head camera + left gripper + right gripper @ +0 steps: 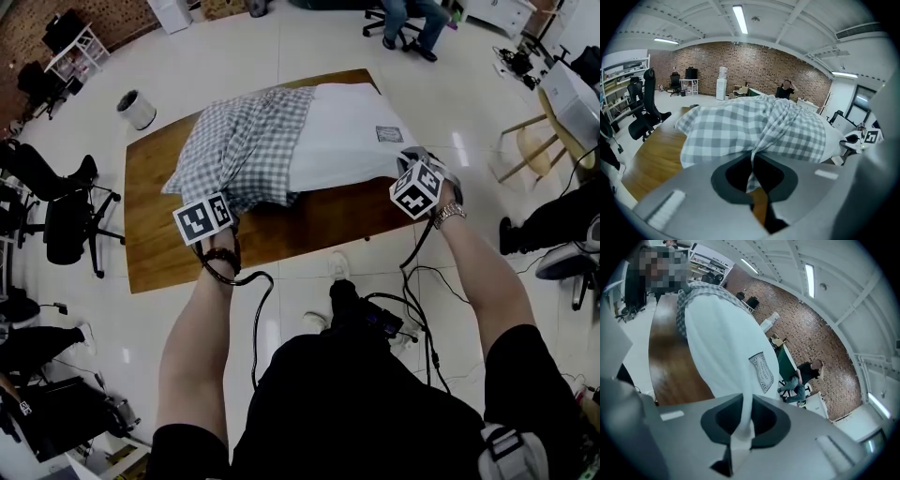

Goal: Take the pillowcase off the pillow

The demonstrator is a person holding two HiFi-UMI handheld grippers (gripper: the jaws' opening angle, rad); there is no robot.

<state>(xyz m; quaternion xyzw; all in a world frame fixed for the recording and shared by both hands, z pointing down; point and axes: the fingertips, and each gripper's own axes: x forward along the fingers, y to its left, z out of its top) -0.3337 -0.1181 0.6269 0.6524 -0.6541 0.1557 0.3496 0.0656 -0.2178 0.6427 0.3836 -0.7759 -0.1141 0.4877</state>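
A grey-and-white checked pillowcase (239, 150) lies bunched over the left half of a white pillow (352, 136) on a wooden table (150, 244). My left gripper (225, 217) is shut on a gathered fold of the pillowcase (754, 136) at the near edge, and the cloth runs between its jaws. At the pillow's near right corner my right gripper (405, 169) is shut on the white pillow (726, 352); a pinch of white fabric passes between its jaws. A printed label (762, 371) shows on the bare pillow.
Office chairs (56, 202) stand left of the table, and a white bin (137, 109) sits on the floor beyond its far left corner. A wooden chair (534, 145) and a seated person (412, 19) are at the right and far side. Cables (417, 309) trail by my feet.
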